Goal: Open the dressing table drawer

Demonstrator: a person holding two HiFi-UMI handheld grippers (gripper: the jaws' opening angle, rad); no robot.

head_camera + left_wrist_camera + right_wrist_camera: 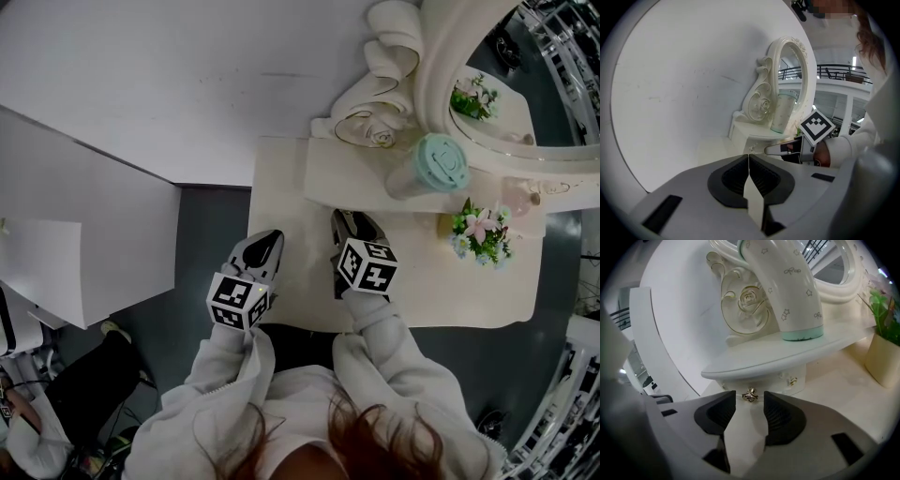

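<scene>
Sitting between parted jaws of right gripper [750, 404]: drawer knob [749, 394], untouched.

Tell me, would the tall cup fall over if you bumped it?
Probably, yes. The cup is tall on a narrow base, so a knock near its lid could tip it. It stands on a raised shelf, so it might drop off. Its smooth sides look slippery.

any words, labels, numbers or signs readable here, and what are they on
No readable words, brands or numbers in any view.
Two marker cubes: black-and-white square patterns only, no letters.
On the tumbler: small star and bow prints, no text.
</scene>
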